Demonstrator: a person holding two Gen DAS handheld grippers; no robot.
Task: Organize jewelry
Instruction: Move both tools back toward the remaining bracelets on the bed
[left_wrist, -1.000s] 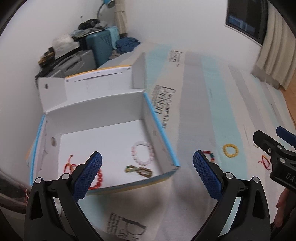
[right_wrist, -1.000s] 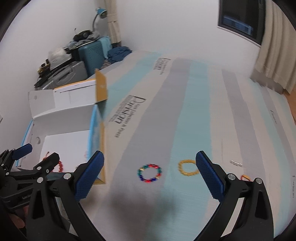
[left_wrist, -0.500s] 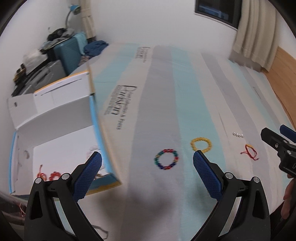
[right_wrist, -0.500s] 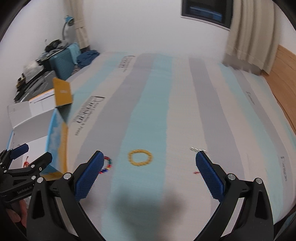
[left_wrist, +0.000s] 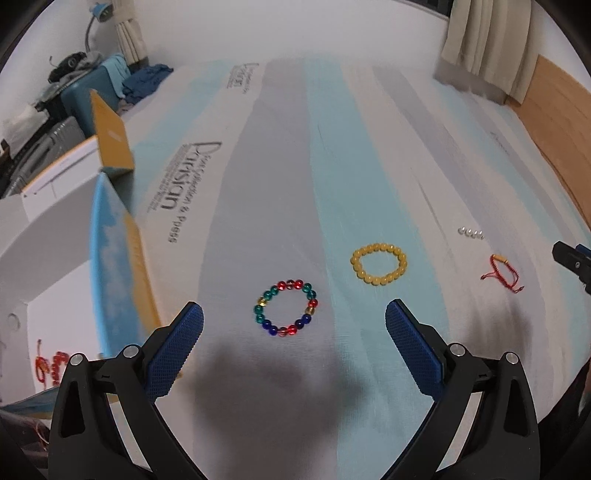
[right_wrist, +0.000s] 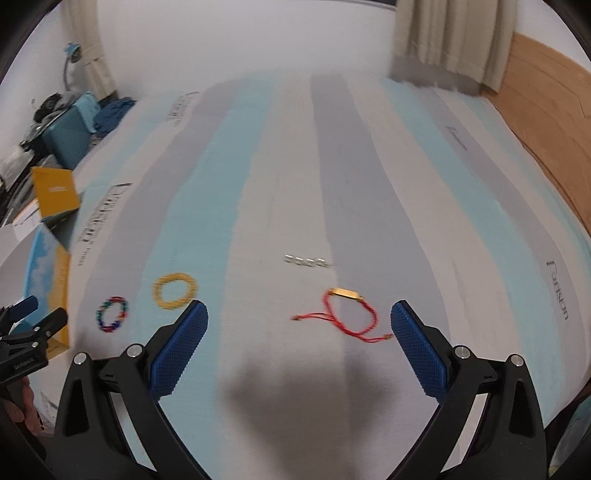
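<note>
Both tongs are released: the left tongs frame the multicoloured bead bracelet lying on the striped bed sheet, the right tongs the red cord bracelet. The yellow bead bracelet lies between them, near the open box at left

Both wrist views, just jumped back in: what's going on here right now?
A person holds both grippers open over a striped bedsheet, neither gripping anything. The left gripper faces the multicolored bead bracelet; the right gripper frames the red cord bracelet. The yellow bead bracelet and a short row of small pearly beads also lie loose on the sheet. The open box at left already holds some red jewelry.
</note>
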